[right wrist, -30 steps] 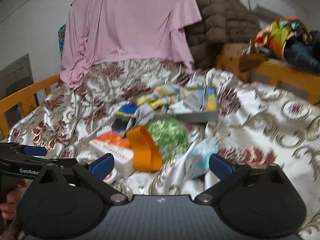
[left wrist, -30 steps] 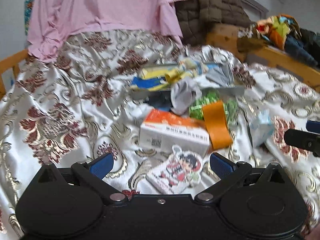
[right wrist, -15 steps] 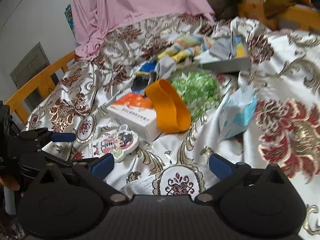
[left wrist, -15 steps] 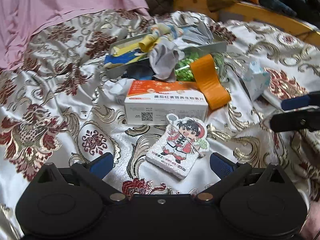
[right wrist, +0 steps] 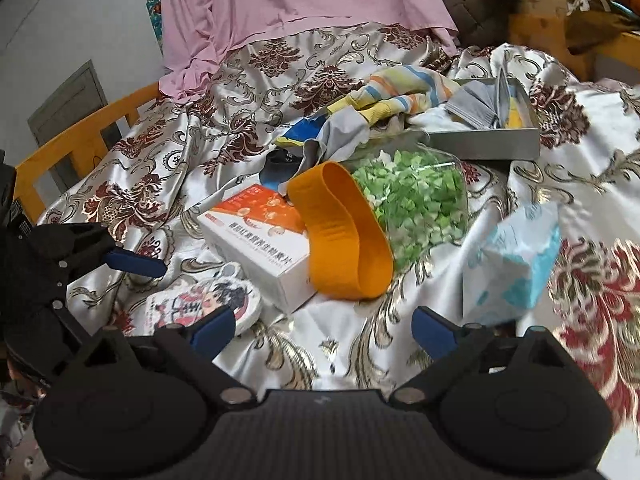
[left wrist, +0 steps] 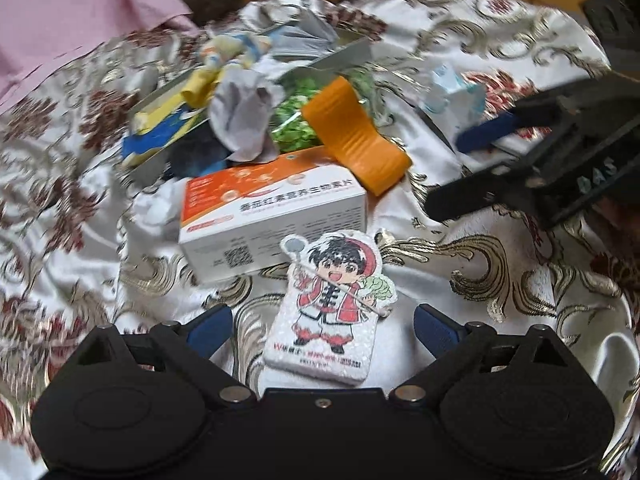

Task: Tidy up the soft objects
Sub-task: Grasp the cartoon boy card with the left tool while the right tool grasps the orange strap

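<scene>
A white foam pad printed with a cartoon boy (left wrist: 332, 312) lies on the patterned satin cover, between the open fingers of my left gripper (left wrist: 323, 328); it also shows in the right wrist view (right wrist: 204, 304). Behind it lie an orange-and-white box (left wrist: 272, 208), an orange elastic band (left wrist: 356, 136), a clear jar of green bits (right wrist: 416, 200), and socks and cloths (right wrist: 400, 92) spilling from a grey tray (right wrist: 484, 144). My right gripper (right wrist: 323, 328) is open and empty, in front of the band. A light blue tissue pack (right wrist: 516, 264) lies to its right.
A pink cloth (right wrist: 288, 4) and a brown quilted jacket (right wrist: 480, 0) hang at the back. A wooden rail (right wrist: 76, 140) runs along the left edge. The right gripper appears at the right of the left wrist view (left wrist: 532, 168).
Both grippers have moved forward and down towards the pile. The cartoon pad now sits between my left fingers. The right gripper has come closer to the band and tissue pack.
</scene>
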Available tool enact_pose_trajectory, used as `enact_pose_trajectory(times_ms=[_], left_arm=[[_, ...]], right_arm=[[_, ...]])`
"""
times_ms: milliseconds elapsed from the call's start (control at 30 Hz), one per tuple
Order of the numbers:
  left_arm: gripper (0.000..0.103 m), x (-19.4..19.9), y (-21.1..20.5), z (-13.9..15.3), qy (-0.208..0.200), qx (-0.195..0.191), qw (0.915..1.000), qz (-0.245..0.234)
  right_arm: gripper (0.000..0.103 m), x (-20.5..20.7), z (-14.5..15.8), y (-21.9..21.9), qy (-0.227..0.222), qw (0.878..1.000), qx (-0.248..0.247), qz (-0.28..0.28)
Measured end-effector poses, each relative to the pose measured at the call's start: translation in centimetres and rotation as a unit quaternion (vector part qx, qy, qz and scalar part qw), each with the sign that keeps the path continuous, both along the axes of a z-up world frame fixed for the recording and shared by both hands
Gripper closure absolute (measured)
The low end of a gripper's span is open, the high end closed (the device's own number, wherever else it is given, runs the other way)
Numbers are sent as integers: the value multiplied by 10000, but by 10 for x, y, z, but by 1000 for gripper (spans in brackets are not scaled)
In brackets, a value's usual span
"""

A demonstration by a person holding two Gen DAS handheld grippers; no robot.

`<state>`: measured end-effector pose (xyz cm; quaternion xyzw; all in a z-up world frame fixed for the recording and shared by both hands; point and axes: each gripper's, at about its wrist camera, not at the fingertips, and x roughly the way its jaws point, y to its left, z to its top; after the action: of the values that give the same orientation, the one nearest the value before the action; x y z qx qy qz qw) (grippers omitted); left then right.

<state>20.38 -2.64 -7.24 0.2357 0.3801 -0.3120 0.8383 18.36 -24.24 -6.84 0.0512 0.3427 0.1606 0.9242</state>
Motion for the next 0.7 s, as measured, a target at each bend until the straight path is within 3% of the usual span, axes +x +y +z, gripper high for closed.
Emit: enact_pose_trajectory(times_ms=[367, 700], left_arm=[[24, 17, -10, -5, 384, 284, 9966, -669], [40, 17, -19, -6, 488, 363, 9965, -579]], right_arm=[[9, 34, -10, -2, -8, 10000, -55, 5], [9, 55, -17, 0, 132, 9996, 197, 131]])
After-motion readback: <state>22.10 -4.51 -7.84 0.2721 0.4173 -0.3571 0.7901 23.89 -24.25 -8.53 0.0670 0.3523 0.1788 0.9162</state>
